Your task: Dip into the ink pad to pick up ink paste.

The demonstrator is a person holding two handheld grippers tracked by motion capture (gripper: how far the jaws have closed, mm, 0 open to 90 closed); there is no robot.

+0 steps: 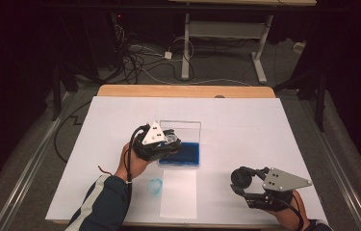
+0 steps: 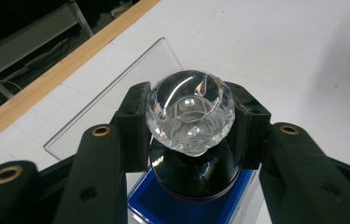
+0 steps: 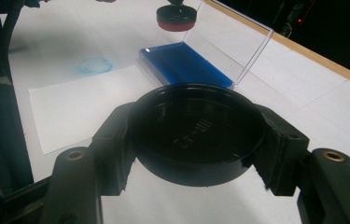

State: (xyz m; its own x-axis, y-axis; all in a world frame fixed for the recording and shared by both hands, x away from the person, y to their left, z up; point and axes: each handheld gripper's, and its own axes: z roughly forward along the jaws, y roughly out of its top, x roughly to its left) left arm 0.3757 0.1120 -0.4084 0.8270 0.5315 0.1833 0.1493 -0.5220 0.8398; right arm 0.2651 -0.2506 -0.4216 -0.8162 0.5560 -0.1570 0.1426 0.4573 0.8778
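Note:
My left gripper (image 1: 170,140) is shut on the clear faceted knob (image 2: 190,112) of a round stamp. The stamp's black, red-rimmed base (image 2: 193,179) hangs just over the blue pad (image 1: 180,155) of an open case. From the right gripper view, the stamp base (image 3: 176,17) floats above the blue pad (image 3: 182,63). At the table's front right, my right gripper (image 1: 241,179) is shut on a black round cap (image 3: 196,133), held a little above the white table cover (image 1: 245,130).
The case's clear lid (image 1: 180,129) stands upright behind the pad. A white paper sheet (image 1: 178,192) lies in front of the case, with a blue ring mark (image 1: 155,185) on the cover to its left. The bare wooden table edge (image 1: 183,90) runs along the back.

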